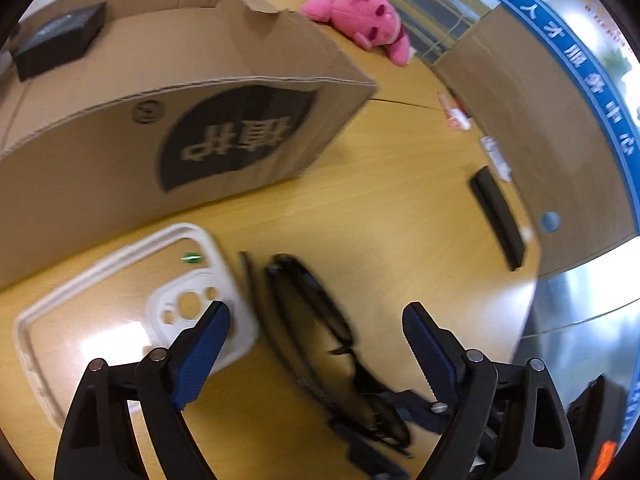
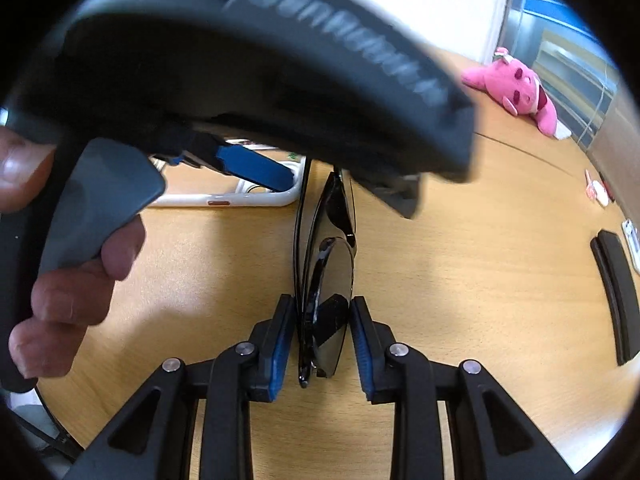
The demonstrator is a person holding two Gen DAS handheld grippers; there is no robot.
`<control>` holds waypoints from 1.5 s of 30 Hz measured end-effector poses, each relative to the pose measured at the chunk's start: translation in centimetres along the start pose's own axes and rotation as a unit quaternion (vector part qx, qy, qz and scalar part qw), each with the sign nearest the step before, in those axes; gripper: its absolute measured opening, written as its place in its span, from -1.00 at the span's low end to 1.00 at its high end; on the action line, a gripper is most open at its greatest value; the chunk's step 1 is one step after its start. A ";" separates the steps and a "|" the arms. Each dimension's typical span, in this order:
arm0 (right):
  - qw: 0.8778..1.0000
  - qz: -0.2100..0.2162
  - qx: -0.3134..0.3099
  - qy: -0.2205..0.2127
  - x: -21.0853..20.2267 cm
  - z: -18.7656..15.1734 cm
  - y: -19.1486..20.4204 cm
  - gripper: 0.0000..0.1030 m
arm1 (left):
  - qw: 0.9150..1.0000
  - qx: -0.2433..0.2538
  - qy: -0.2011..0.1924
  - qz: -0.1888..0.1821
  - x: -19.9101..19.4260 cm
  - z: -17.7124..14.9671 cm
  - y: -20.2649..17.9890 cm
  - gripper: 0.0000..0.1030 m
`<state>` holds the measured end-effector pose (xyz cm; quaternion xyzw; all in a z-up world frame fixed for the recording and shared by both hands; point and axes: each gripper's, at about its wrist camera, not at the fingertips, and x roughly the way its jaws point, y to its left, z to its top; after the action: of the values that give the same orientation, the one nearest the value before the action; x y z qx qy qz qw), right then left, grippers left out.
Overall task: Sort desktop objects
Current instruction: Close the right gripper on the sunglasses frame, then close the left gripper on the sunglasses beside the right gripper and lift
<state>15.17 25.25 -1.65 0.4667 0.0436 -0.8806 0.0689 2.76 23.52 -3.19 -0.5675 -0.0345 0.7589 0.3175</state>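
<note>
Sunglasses [image 2: 326, 280], black and folded, clamped between the blue pads of the right gripper [image 2: 322, 340], jaws closed on the frame, lenses hanging just above the wooden tabletop [image 2: 480, 280]. Left gripper [image 1: 316, 320] directly over the same sunglasses, jaws wide apart and gripping nothing, one blue fingertip [image 1: 212, 320] above the camera corner of a white phone case [image 1: 120, 300]. Phone case flat on the tabletop, just beside the sunglasses. Open cardboard box [image 1: 160, 120] behind the case, a small black box [image 1: 60, 40] inside it. Pink plush toy [image 1: 364, 20] lying at the far side of the tabletop. Person's hand [image 2: 72, 280] wrapped round the left gripper's handle, seen close in the right wrist view.
</note>
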 end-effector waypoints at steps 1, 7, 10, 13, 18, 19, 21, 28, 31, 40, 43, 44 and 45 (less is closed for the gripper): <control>1.000 0.003 0.006 0.000 -0.1 0.0 -0.1 -0.47 | 1.000 0.002 0.001 0.003 0.0 0.0 0.3 0.74; 0.999 -0.002 0.052 0.002 -0.5 -0.8 -1.5 -0.40 | 1.000 0.027 0.006 0.009 -0.9 -0.3 2.1 0.78; 0.998 0.004 0.066 -0.001 -0.8 -1.7 -1.5 -0.40 | 0.999 0.030 0.016 0.014 -1.2 -0.3 2.3 0.79; 0.997 -0.001 0.073 -0.004 0.0 -1.4 -3.0 -0.44 | 0.999 0.039 0.002 0.018 -2.5 -0.2 1.6 0.78; 0.996 -0.014 0.084 -0.006 0.5 -1.1 -4.9 -0.52 | 0.998 0.064 -0.016 -0.012 -3.9 0.5 -1.5 0.80; 0.996 -0.015 0.088 -0.006 0.5 -1.1 -5.1 -0.52 | 0.998 0.066 -0.012 -0.016 -3.7 0.6 -2.0 0.80; 0.995 -0.020 0.093 -0.006 0.4 -1.3 -5.4 -0.52 | 0.997 0.069 0.002 -0.030 -3.0 0.8 -3.3 0.80; 0.993 -0.034 0.115 -0.013 0.2 -1.9 -7.4 -0.52 | 0.995 0.072 0.059 -0.047 1.0 0.9 -6.4 0.80; 0.993 -0.039 0.110 -0.016 0.2 -2.0 -7.4 -0.52 | 0.994 0.055 0.077 -0.047 2.3 0.9 -6.2 0.80; 0.995 -0.049 0.082 -0.020 0.5 -1.9 -5.9 -0.52 | 0.995 0.041 0.074 -0.043 3.5 1.6 -6.1 0.68; 0.996 -0.050 0.071 -0.020 0.4 -1.9 -5.5 -0.53 | 0.996 0.041 0.073 -0.035 3.7 2.0 -5.9 -0.13; 0.996 -0.048 0.070 -0.020 0.4 -1.9 -5.4 -0.53 | 0.995 0.035 0.077 -0.045 3.9 2.2 -5.5 -0.21; 0.996 -0.049 0.067 -0.019 0.4 -1.9 -5.2 -0.53 | 0.996 0.034 0.074 -0.047 3.8 2.2 -5.4 -0.22</control>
<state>15.63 30.65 -2.96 0.4504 0.0056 -0.8928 -0.0045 2.62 30.51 -3.39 -0.6089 -0.0117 0.6995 0.3740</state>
